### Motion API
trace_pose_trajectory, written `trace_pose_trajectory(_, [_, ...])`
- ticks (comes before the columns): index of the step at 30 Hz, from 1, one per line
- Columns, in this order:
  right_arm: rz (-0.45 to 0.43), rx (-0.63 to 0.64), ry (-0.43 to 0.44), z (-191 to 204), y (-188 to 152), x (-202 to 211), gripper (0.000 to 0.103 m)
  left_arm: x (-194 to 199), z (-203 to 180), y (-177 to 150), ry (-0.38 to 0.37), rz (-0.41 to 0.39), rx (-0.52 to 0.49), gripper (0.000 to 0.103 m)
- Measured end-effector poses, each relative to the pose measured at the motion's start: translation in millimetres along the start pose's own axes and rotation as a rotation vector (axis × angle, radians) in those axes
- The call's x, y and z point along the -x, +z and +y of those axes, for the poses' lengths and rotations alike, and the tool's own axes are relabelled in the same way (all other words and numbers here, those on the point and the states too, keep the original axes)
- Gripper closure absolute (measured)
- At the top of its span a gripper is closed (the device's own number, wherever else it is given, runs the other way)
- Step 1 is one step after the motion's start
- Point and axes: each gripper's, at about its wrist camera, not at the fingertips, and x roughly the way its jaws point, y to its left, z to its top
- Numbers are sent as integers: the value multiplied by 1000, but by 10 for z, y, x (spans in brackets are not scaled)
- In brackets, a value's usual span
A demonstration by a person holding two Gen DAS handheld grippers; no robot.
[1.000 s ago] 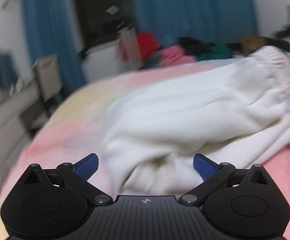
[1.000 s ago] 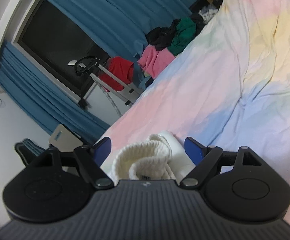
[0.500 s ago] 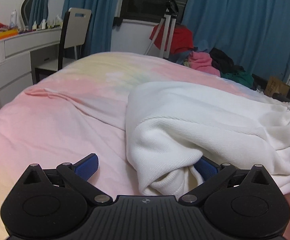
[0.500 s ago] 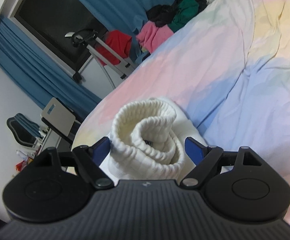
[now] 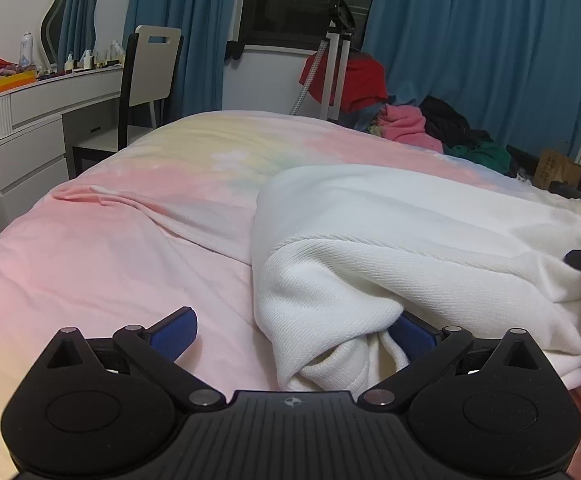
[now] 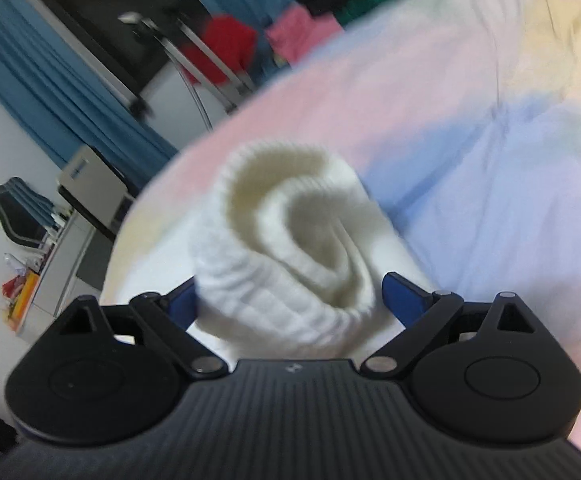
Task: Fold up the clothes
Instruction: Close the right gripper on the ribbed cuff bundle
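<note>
Basically, the garment (image 5: 390, 248) lies ahead and to the right of the left gripper (image 5: 290, 336), long axis running from just in front of it off toward the right, where the other gripper's tip pokes in at the edge of the left wrist view. Left gripper jaws are wide apart: the right finger is tucked under the near fold, the left finger is clear over bare bed (image 5: 130, 240). Nothing is pinched there.

The right gripper (image 6: 286, 296) has the ribbed cuff (image 6: 290, 248) bunched between its fingers, jaws spread. The right wrist view is blurred, so I can't tell whether it's actually clamped or just resting in the gap.

So each gripper sits at one end of the garment. It's already doubled over on the left end; how many folds are in it, can't judge.
</note>
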Motion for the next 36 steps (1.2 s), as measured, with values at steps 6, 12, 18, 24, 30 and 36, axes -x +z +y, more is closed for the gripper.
trace_pose_trajectory(6, [-70,-37,183,1,36,117,6,42,52,5,0,4,12,0])
trace_pose_trajectory(12, [-151,-62,386,21,76,255,6,29,108,-1,-8,16,42,0])
trace_pose_trajectory(18, [14,-116,178,-76,36,-114,6,46,103,-18,-5,17,32,0])
trace_pose_trajectory(24, [20,-51,132,36,-15,-163,26,72,139,-26,-10,15,39,0])
trace_pose_trajectory(30, [-105,-14,173,38,123,142,54,127,143,-33,-26,6,36,0])
trace_pose_trajectory(36, [-121,-47,84,-192,229,132,53,140,152,-46,-57,9,39,0])
